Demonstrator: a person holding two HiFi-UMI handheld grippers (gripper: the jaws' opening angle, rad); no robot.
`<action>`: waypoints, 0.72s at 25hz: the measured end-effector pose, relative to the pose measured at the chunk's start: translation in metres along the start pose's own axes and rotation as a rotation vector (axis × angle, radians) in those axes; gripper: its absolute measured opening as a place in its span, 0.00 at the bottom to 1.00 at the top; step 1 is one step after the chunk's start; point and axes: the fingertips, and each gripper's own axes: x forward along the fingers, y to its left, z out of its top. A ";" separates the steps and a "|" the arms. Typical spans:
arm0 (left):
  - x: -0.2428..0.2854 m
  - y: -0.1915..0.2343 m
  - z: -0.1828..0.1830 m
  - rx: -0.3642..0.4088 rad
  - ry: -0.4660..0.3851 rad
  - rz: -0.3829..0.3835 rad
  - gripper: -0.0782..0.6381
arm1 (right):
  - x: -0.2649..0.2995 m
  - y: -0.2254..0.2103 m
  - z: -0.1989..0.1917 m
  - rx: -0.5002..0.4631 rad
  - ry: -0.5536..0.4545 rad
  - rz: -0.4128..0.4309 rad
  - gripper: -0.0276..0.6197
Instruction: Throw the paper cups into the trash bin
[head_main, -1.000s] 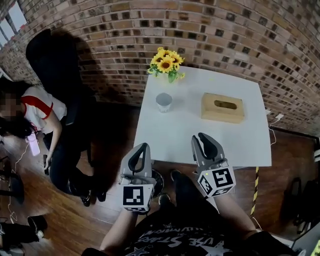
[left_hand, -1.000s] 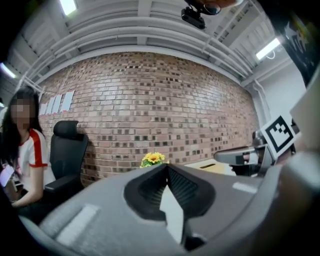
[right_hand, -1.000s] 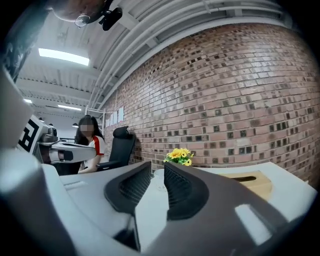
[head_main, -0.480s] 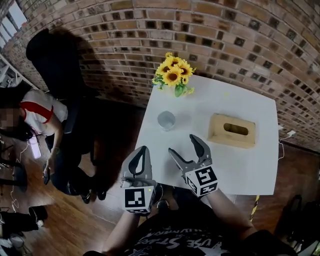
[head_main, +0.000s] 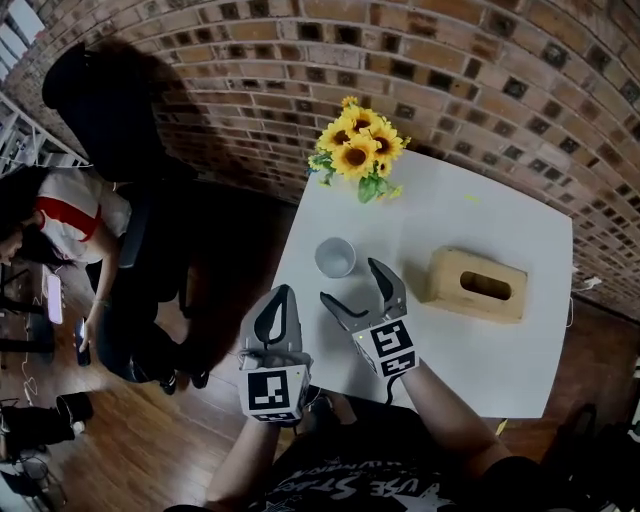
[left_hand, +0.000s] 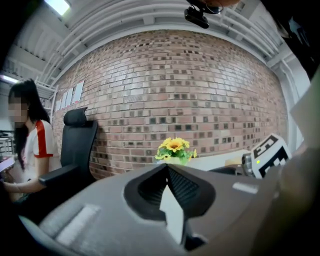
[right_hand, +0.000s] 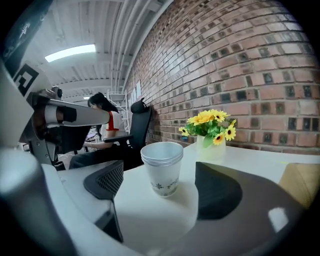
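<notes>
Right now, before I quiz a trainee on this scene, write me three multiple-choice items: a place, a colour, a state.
1. Where does the stack of white paper cups stand?
A. on the square white table, left of the tan wooden tissue box
B. on a shelf
C. in a drawer
2. What colour are the flowers in the vase?
A. red
B. yellow
C. blue
3. How do the left gripper's jaws stand?
A. wide apart
B. shut on a cup
C. together, empty
Key: 1 A, seen in the head view; 2 B, the petals are yellow; 3 C, its own view shows them meeting on nothing.
</notes>
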 end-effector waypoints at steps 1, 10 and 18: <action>0.002 0.000 0.000 -0.003 0.012 0.002 0.12 | 0.006 -0.001 0.000 -0.002 -0.001 0.006 0.72; 0.006 0.009 -0.005 -0.014 0.045 0.063 0.12 | 0.048 0.004 0.012 -0.052 -0.037 0.067 0.72; -0.001 0.021 -0.009 -0.010 0.066 0.118 0.12 | 0.065 0.005 0.013 -0.053 -0.070 0.089 0.72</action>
